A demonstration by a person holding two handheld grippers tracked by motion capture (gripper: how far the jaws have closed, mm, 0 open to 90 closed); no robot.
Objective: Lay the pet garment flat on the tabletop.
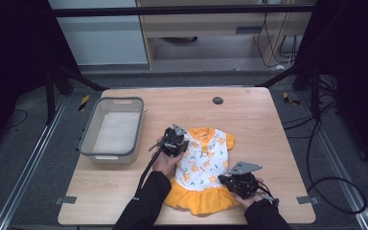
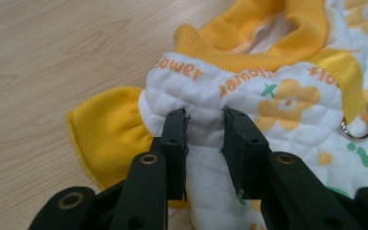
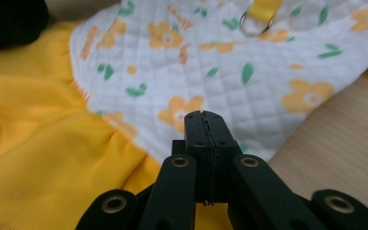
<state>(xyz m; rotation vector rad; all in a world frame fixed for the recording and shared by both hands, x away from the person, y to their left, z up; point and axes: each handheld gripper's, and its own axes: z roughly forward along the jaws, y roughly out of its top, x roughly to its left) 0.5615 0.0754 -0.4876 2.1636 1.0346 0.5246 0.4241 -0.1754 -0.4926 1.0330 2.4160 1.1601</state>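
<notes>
A small pet dress [image 1: 203, 163] lies flat on the wooden table [image 1: 249, 115]. It has a white quilted body with orange flowers, a yellow collar and sleeves, and a yellow skirt toward the person. My left gripper [image 1: 181, 143] is at the dress's left shoulder. In the left gripper view its jaws [image 2: 205, 120] stand apart with a hump of white cloth [image 2: 278, 96] between them, beside the yellow sleeve [image 2: 105, 134]. My right gripper [image 1: 223, 180] hovers at the dress's lower right. Its jaws [image 3: 204, 115] are pressed together over the white hem [image 3: 220, 52], and I see nothing pinched.
A grey plastic bin [image 1: 88, 134] with pale folded cloth inside stands at the table's left. A black round grommet [image 1: 217, 100] sits near the far edge. A metal ring [image 2: 359, 127] hangs on the dress's yellow strap. Bare wood surrounds the dress.
</notes>
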